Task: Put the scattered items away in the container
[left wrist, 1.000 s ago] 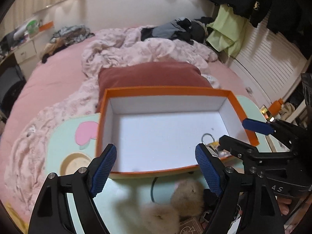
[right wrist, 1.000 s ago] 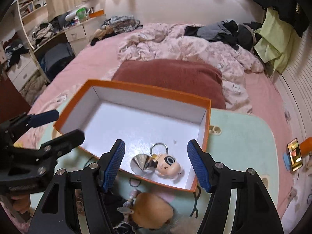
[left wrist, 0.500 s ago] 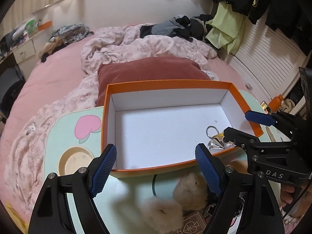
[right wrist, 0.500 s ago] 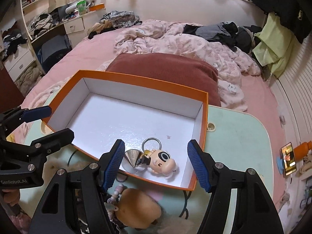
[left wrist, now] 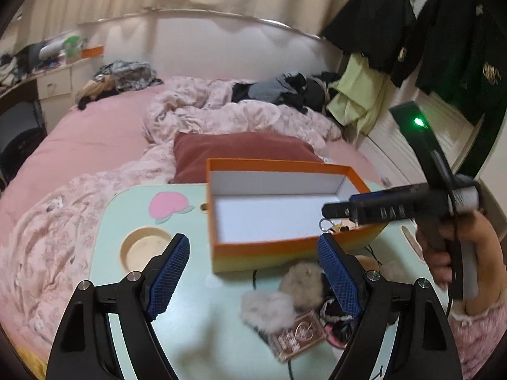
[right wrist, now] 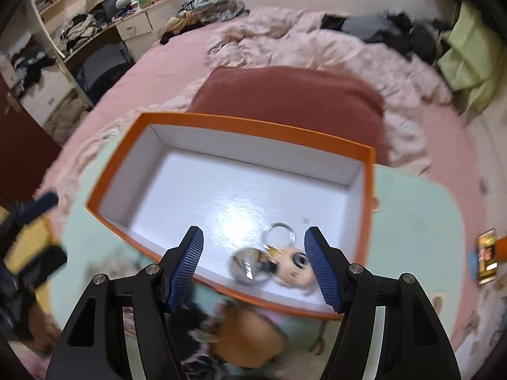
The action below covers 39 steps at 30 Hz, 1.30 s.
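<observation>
Both grippers stand open and empty: the left gripper [left wrist: 253,272] angles gently downward, the right gripper [right wrist: 253,266] tilts steeply down.

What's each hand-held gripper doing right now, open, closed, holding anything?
Left hand-held gripper: open, empty, above the pale green table.
Right hand-held gripper: open, empty, over the orange cardboard box.

A dark red cushion [left wrist: 240,152] lies on the pink bed [left wrist: 95,139] behind the mint table [left wrist: 133,209], beside a crumpled quilt [left wrist: 221,110]; dark jackets [left wrist: 412,31] hang on the right.

Dim warm indoor light, motion blur, dark fisheye corners
</observation>
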{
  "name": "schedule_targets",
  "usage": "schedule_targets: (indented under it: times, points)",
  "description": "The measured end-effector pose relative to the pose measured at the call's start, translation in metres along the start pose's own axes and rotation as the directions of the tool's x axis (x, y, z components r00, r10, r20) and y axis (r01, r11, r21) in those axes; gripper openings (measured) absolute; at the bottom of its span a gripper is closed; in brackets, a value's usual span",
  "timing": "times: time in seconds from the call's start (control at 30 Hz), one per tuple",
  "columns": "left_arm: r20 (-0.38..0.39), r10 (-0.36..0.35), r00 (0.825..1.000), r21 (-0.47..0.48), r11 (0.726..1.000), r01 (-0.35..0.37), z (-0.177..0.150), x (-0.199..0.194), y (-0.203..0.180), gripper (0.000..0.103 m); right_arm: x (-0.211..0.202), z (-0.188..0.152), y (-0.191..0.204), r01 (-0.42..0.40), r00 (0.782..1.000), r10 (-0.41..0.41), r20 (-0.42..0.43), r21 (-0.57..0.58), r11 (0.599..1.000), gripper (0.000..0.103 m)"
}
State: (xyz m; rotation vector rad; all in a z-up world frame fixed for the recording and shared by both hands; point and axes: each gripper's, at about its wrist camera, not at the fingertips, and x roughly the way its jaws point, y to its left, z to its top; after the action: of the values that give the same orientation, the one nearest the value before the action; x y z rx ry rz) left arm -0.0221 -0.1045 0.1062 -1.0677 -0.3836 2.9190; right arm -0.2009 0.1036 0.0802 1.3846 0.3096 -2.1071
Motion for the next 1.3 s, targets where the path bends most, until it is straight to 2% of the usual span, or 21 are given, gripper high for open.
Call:
schedule_targets:
  times: [0.13, 0.2, 0.33, 0.43, 0.63, 0.67, 0.7, 0.73, 0.87, 1.0, 1.2, 1.3]
  points:
    - [0.0, -0.003, 1.0, -0.026, 1.0, 0.003, -0.004, -0.005, 0.009, 0.082, 0.014, 0.013, 0.006, -0.085, 0.991, 0.086, -0.101, 0.019, 0.996, 0.067]
    - [0.006, 0.007, 1.0, -0.035, 0.999, -0.006, -0.002, -0.004, 0.012, 0.082, 0.021, 0.016, 0.012, -0.098, 0.986, 0.099, -0.13, 0.013, 0.995, 0.067]
    - [0.001, -0.001, 1.0, -0.044, 0.999, 0.001, -0.002, -0.002, 0.013, 0.082, 0.04, 0.02, 0.023, -0.124, 0.968, 0.121, -0.22, 0.002, 0.992, 0.048]
    - [-0.007, 0.002, 1.0, -0.036, 0.999, -0.002, -0.004, 0.001, 0.013, 0.082, 0.058, 0.019, 0.023, -0.104, 0.957, 0.101, -0.271, 0.003, 0.995, 0.044]
    - [-0.015, -0.007, 1.0, -0.044, 0.999, 0.006, -0.003, 0.004, 0.012, 0.082, 0.066, 0.019, 0.014, -0.104, 0.957, 0.1, -0.272, -0.002, 0.995, 0.035]
    - [-0.015, -0.008, 1.0, -0.043, 0.999, 0.008, -0.004, 0.003, 0.012, 0.082, 0.066, 0.018, 0.012, -0.095, 0.959, 0.091, -0.268, -0.003, 0.995, 0.016]
    - [-0.014, -0.01, 1.0, -0.042, 0.999, 0.009, -0.004, 0.003, 0.012, 0.082, 0.066, 0.017, 0.01, -0.06, 0.964, 0.053, -0.261, -0.017, 0.998, 0.004]
    - [-0.015, -0.011, 1.0, -0.041, 0.999, 0.01, -0.004, 0.002, 0.012, 0.082, 0.065, 0.015, 0.009, -0.039, 0.968, 0.031, -0.25, -0.026, 0.999, 0.0]
    - [-0.013, -0.011, 1.0, -0.052, 0.999, 0.01, -0.004, 0.002, 0.011, 0.082, 0.062, 0.009, -0.001, -0.071, 0.974, 0.07, -0.217, 0.003, 0.997, 0.0]
    - [-0.019, -0.016, 1.0, -0.049, 0.999, 0.015, -0.005, 0.003, 0.009, 0.082, 0.056, 0.007, -0.002, -0.065, 0.979, 0.064, -0.192, 0.0, 0.998, 0.0]
    - [-0.021, -0.017, 1.0, -0.055, 0.998, 0.015, -0.005, 0.003, 0.012, 0.082, 0.027, 0.013, 0.003, -0.094, 0.986, 0.093, -0.136, -0.002, 0.996, 0.0]
    - [-0.022, -0.017, 1.0, -0.059, 0.998, 0.015, -0.005, 0.003, 0.014, 0.082, 0.018, 0.018, 0.005, -0.112, 0.977, 0.113, -0.179, 0.016, 0.994, 0.004]
